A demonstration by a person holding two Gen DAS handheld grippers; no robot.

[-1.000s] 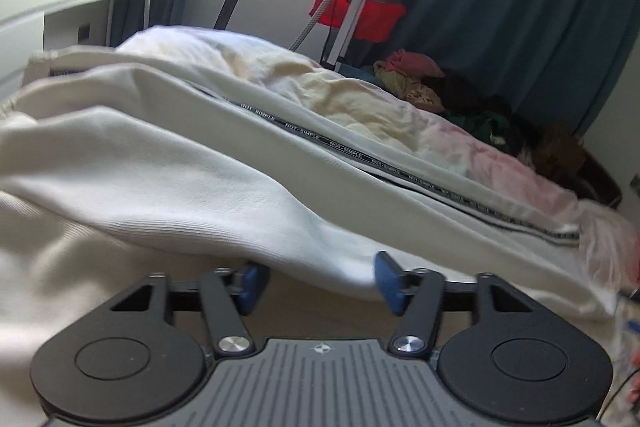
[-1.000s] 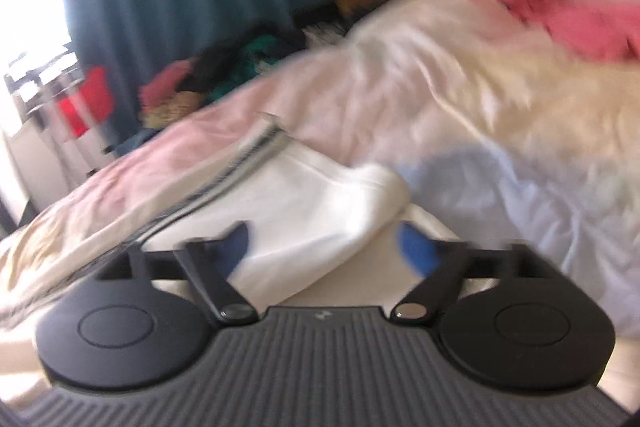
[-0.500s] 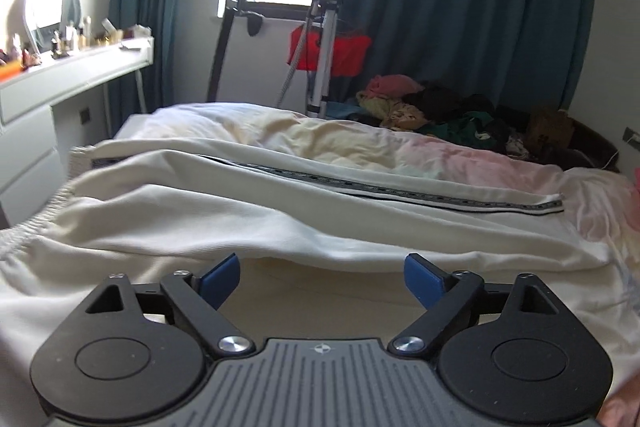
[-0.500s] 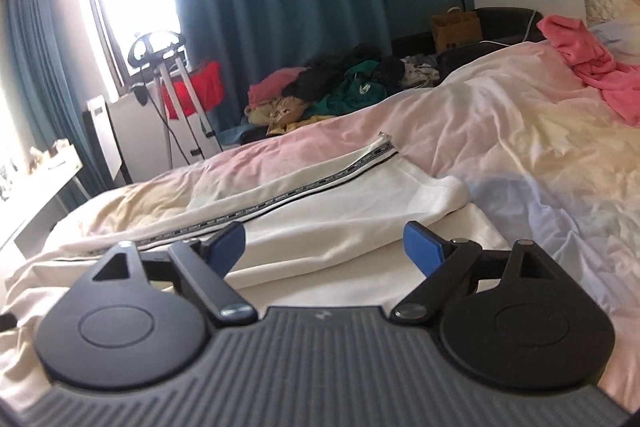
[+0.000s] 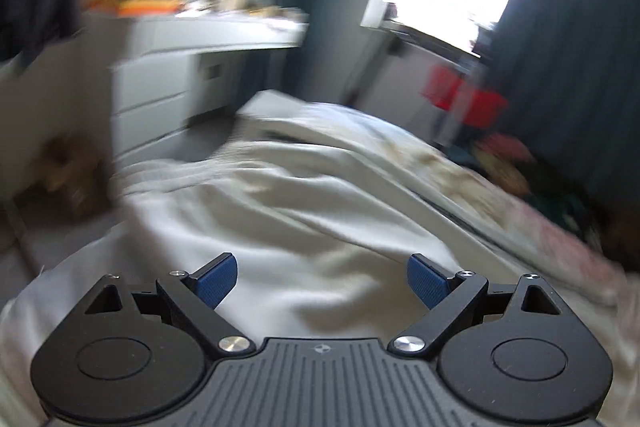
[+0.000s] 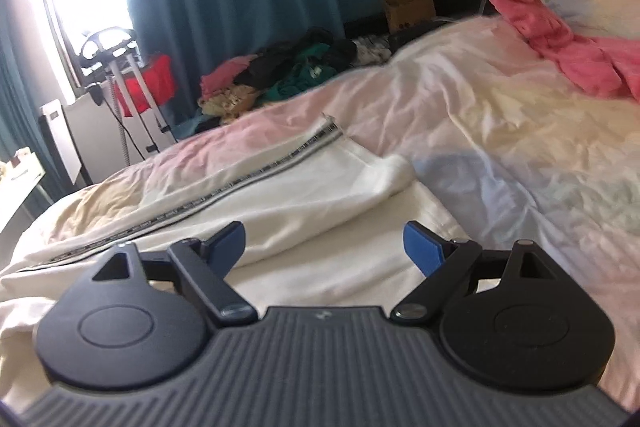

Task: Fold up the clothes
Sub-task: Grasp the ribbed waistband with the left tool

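White trousers [image 6: 280, 203] with a black lettered side stripe [image 6: 256, 175] lie lengthwise on the bed, one leg folded over the other. My right gripper [image 6: 324, 247] is open and empty just above the leg ends. In the blurred left wrist view the same white trousers [image 5: 280, 219] spread ahead, waist end toward the far left. My left gripper [image 5: 322, 279] is open and empty over the cloth.
The bed sheet [image 6: 500, 131] is pale pink and cream. A pink garment [image 6: 568, 43] lies near the pillow. A heap of clothes [image 6: 304, 67] sits beyond the bed. White drawers [image 5: 160, 95] stand left of the bed. A stand with a red bag [image 6: 140, 87] is by the window.
Both grippers have opened wider and let the trousers lie. The left view has swung left toward the drawers and is blurred. The right gripper has moved little over the last half second.
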